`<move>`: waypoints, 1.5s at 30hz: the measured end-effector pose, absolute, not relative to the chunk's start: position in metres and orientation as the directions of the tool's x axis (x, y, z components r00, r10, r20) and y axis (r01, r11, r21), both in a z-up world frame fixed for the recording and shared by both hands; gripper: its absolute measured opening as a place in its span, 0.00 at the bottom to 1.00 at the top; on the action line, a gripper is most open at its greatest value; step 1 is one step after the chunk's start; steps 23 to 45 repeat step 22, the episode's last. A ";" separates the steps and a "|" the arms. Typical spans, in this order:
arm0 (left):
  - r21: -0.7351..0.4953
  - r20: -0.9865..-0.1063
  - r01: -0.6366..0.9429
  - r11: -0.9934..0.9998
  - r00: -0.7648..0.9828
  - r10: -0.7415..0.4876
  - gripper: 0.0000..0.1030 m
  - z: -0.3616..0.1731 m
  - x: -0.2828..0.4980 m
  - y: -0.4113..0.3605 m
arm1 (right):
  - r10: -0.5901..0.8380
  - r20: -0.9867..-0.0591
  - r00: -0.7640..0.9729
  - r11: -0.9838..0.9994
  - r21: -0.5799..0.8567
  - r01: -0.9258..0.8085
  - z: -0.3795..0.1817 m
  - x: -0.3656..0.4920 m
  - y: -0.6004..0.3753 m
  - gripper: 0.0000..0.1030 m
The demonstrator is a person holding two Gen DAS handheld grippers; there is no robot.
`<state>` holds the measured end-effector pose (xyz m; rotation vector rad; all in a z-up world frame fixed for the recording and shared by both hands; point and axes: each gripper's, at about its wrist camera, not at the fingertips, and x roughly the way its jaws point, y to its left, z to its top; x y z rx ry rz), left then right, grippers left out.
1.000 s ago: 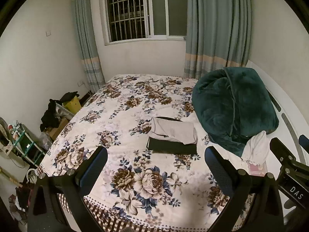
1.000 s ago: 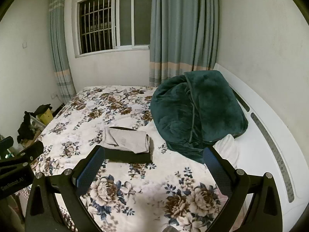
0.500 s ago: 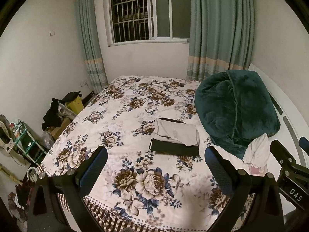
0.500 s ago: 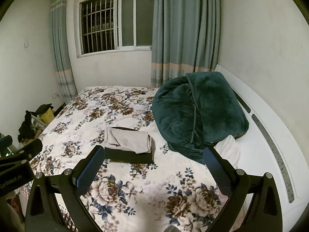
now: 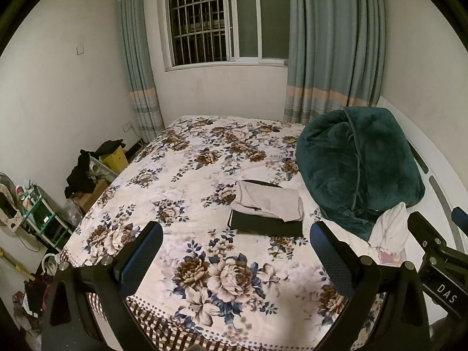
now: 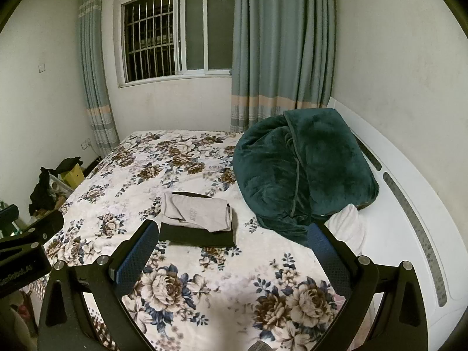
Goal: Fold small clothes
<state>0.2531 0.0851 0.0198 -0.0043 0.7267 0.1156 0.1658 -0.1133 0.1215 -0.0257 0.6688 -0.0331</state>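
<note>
Both of your tools hang spread and empty above the near edge of the bed [image 5: 204, 158]: the left tool [image 5: 235, 251] and the right tool [image 6: 231, 247] each show their two blue pads wide apart with nothing between them.

The clothes sit mid-bed, well ahead of both tools. A grey top [image 6: 197, 212] lies folded on a black piece [image 6: 199, 235], also folded flat, just beside the green blanket [image 6: 304, 169]. A white garment [image 5: 390, 229] lies crumpled at the blanket's near foot; it looks like the one not yet folded.

Expect all of this to be light, limp cloth that sags from wherever you pinch it and slides easily on the bedspread. Take the white garment by a hem or corner with one tool and a matching corner with the other, so it hangs open rather than bunching.

The left view shows the white garment more fully, with something pink under it, plus the right tool's body at the edge. The right view shows the print on the grey top and the white headboard [image 6: 409, 204].
</note>
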 end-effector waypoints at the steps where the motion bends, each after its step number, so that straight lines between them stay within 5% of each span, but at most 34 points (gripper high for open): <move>1: 0.036 -0.663 -0.106 0.994 0.741 0.104 1.00 0.020 0.252 0.086 | -0.040 -0.619 0.785 0.999 -0.036 0.023 0.121 0.166 -0.113 1.00; 45: 0.035 -0.655 -0.122 0.992 0.747 0.115 1.00 0.024 0.249 0.095 | -0.040 -0.617 0.786 0.999 -0.033 0.025 0.121 0.165 -0.114 1.00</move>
